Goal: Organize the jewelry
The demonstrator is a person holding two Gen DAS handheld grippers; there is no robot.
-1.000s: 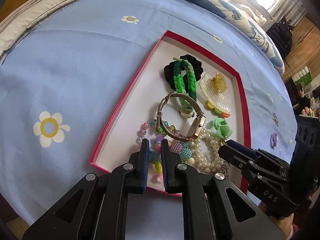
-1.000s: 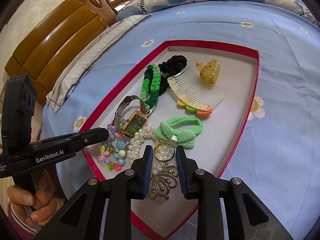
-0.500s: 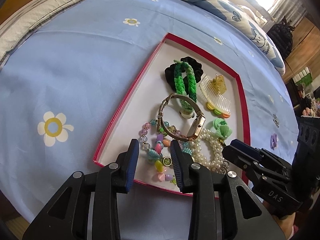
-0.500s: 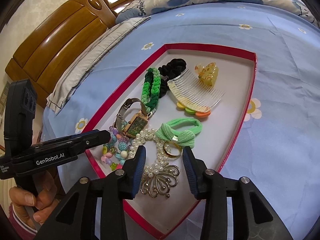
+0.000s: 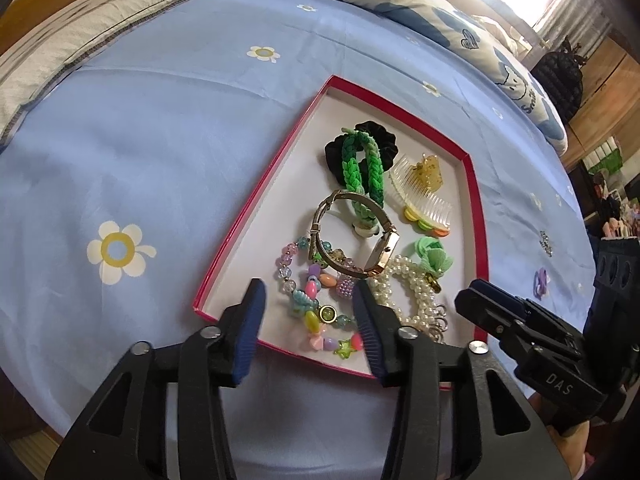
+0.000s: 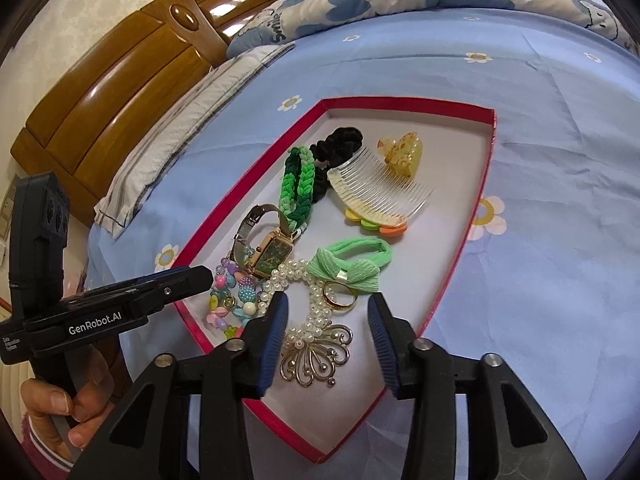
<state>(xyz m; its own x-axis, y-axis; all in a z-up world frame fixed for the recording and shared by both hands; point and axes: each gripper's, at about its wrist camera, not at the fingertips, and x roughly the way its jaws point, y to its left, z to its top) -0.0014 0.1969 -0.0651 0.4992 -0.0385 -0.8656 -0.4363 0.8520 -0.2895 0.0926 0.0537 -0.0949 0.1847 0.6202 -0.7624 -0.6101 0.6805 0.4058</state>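
- Two grippers hang over the near end of one red-rimmed tray [image 5: 476, 208], which lies on a blue flowered bedsheet [image 5: 160, 128]; every piece of jewelry sits inside it, crowded toward the near half.
- The left gripper [image 5: 308, 320] is spread wide and holds nothing. Between its fingers, seen from its own camera, lies the colourful bead bracelet [image 5: 308, 300], in the tray's near left corner.
- The right gripper [image 6: 324, 328] is also wide and empty. The pearl bracelet [image 6: 316, 312] and a gold ring [image 6: 339, 300] show in its gap, with a filigree brooch [image 6: 316, 354] just nearer.
- Farther in: a clear hair comb [image 6: 376, 196], a green braided band [image 6: 298, 184] over a black scrunchie [image 6: 336, 142], and a rectangular gold wristwatch [image 6: 272, 256] whose strap overlaps the beads.
- A mint bow hair tie [image 6: 348, 268] touches the ring's far side.
- The turning relation, as I judge it: the bead bracelet lies straight ahead of the left gripper, its loop running near to far, so that hand is plainly the closer; the ring lies ahead of the right one.
- Risk, in my view: the pearls tangle with the brooch, and the watch strap could drag along with the beads.
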